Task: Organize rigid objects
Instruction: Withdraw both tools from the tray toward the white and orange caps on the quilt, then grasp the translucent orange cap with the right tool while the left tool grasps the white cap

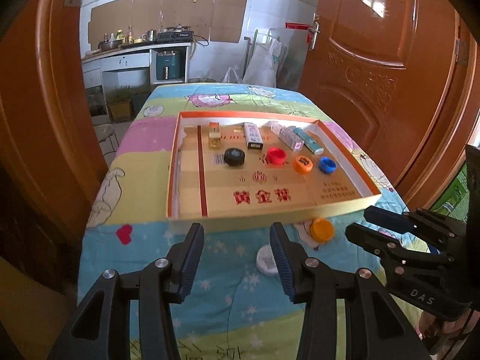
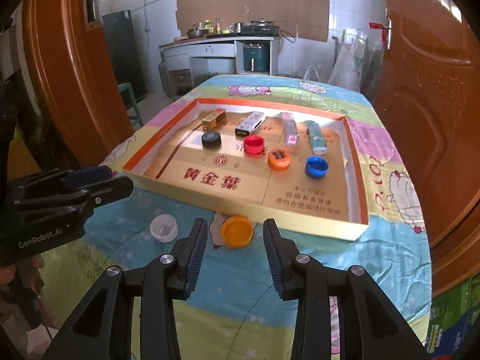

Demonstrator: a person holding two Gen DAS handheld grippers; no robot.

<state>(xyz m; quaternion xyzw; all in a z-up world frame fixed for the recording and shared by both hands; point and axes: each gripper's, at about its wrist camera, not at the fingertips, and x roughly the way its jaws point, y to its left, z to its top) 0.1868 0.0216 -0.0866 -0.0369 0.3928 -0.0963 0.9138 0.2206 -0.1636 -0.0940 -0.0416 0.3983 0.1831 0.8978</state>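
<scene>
1. In the right wrist view we see the orange cap [image 2: 236, 230] on the quilted surface [image 2: 240, 276], just in front of the right gripper [image 2: 234, 258] and almost on the middle line between its two fingers [image 2: 196, 255]. It lies a little beyond the fingertips, so we judge that a short move forward and down would put it between them.
2. The cap is round and has no long axis, so we think the wrist needs no turn to match it. Its open side faces up and it looks like hard, smooth plastic.
3. The right fingers stand moderately apart and hold nothing; the gap looks wider than the cap.
4. The left gripper [image 1: 237, 258] is also apart and empty. In its own view the orange cap lies to the right of its fingers, and a white cap [image 1: 267, 260] sits just beside its right finger, partly hidden by it.
5. So we judge the right hand is nearer to the orange cap and the left to the white one.
6. Both caps lie just outside the near wall of the cardboard tray [image 2: 300, 225], the orange one almost touching it. Inside the tray we see four caps in a row and four small boxes behind them.
</scene>
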